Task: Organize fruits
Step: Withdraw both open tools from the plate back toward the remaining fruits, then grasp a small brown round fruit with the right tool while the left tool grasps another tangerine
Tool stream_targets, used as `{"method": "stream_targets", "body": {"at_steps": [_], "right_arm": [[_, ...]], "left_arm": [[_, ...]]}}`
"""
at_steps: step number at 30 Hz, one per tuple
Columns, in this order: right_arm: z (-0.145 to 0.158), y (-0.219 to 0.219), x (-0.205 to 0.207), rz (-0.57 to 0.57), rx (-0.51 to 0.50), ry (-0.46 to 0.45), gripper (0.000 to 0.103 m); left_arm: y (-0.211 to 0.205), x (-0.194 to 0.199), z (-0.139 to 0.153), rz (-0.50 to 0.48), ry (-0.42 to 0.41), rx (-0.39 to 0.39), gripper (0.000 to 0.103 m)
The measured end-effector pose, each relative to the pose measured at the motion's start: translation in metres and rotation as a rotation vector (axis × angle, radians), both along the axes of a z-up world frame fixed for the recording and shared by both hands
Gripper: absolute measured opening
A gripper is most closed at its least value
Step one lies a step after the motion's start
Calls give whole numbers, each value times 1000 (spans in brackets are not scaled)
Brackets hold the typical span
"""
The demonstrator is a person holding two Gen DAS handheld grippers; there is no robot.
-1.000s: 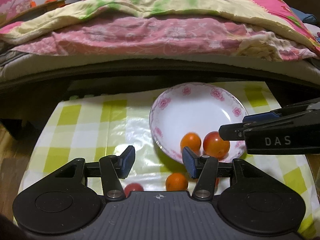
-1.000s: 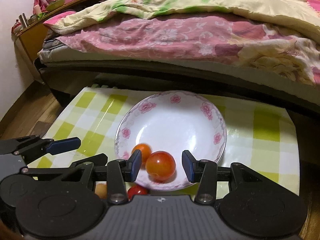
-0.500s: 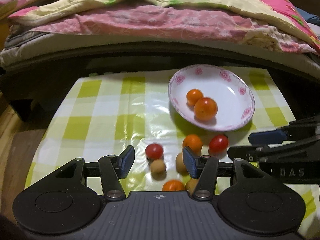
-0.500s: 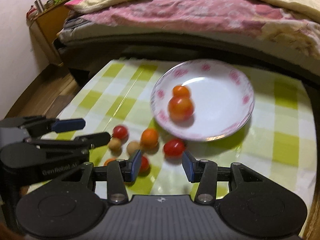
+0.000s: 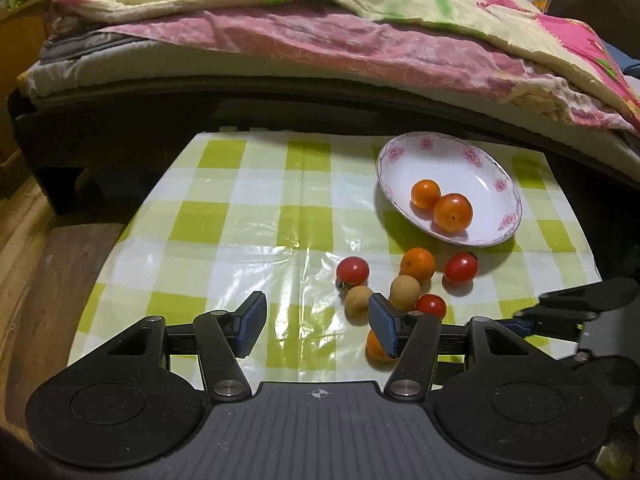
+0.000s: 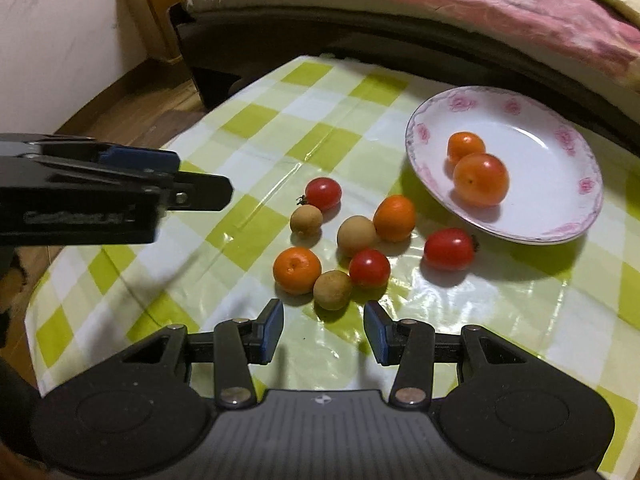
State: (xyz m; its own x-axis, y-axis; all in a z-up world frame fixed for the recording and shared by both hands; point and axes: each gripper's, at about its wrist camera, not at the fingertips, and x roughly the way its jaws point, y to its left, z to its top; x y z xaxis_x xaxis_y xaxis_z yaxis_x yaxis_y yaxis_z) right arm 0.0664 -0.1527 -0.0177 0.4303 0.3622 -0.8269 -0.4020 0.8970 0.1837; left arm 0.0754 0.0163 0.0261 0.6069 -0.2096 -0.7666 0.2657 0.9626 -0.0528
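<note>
Two fruits sit on the flowered plate (image 6: 560, 184) now, against seven loose ones, and both grippers have pulled back from it since a second ago, when the right one hung over the plate around the bigger orange tomato. That reads as a delivery done and the next pick about to start.

Largest first: the checked tabletop (image 5: 240, 216) carries everything. On the plate's near side rest the orange tomato (image 6: 480, 179) and a small orange (image 6: 466, 147), touching. The left gripper (image 5: 316, 322) hangs gaping and empty, left of the plate and nearer the camera. The right gripper (image 6: 323, 332) is likewise spread and empty, below the plate and aimed at the cluster.

Just off the plate's near-left rim lies the loose group: a second orange (image 6: 297, 270), a third orange (image 6: 394, 218), three red cherry tomatoes (image 6: 449, 249) and three brown longans (image 6: 332, 290). One longan sits closest to the right gripper, so I'd judge it the likely next grab.
</note>
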Motion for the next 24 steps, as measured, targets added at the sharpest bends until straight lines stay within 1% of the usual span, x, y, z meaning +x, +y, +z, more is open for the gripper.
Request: {"method": "stream_targets", "body": {"at_steps": [5,10,13,15,17,20,24], "right_arm": [[-12,6,10,7,-15,5,48],[-20,12,18,14,-5,4,44],[-22,14,20,15,-5,-1,38],[-22,13,21,12,-10,-1,30],[-21,9,21,8,0,13,30],[-18,4,17,8,-12,13,30],[-14,-6,10,-6,-27,21,30]], "left_arm": [[7,-1,-5,-1,16,-7,65],[8,0,-11,-7,33,0,65],[7,-1,-15,-16,42,5,65],[6,0,-17,-22,48,10,65],[4,0,-19,-30,54,10,65],[-3,1,-21,-53,58,9,65],[-20,1,-28,-105,64,25,65]]}}
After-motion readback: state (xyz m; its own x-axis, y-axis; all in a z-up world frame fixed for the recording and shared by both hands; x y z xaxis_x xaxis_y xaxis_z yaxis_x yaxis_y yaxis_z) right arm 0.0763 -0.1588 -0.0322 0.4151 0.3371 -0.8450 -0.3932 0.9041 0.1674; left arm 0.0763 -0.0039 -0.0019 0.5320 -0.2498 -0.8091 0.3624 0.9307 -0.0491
